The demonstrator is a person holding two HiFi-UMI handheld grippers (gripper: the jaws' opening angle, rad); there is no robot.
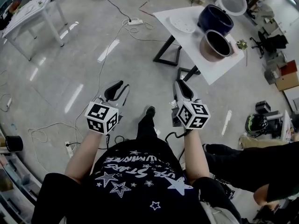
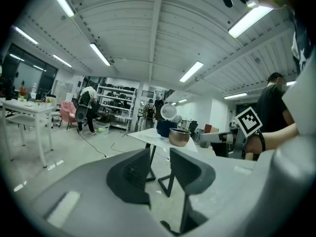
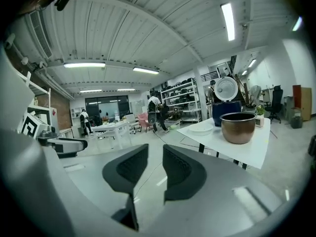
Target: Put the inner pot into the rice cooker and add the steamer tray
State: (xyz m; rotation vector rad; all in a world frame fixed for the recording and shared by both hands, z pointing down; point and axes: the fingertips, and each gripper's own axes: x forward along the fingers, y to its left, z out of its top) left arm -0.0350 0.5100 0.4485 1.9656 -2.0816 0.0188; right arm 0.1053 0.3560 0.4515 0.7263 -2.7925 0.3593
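Left claw (image 1: pixel 119 90) and right claw (image 1: pixel 183 88) held parted, empty (well off the white counter (image 1: pixel 205 65)); round copper metal inner pot (image 1: pixel 216 45) near its edge could be toppled by misjudged reach.

Glossy grey floor (image 1: pixel 70 69) spreads ahead of the left gripper (image 1: pixel 117 88) and right gripper (image 1: pixel 183 87), streaked with light reflections and crossed by loose cables (image 1: pixel 99 76). Ahead and right of the right gripper stands a white table (image 1: pixel 190 45) on black legs. Far ahead-left of the left gripper is another white table (image 1: pixel 32 8). Beyond the left gripper's jaws: ribbed white ceiling (image 2: pixel 158 28), long strip lights (image 2: pixel 99 54), metal shelving (image 2: pixel 117 105), 1 pink chair (image 2: pixel 67 113).
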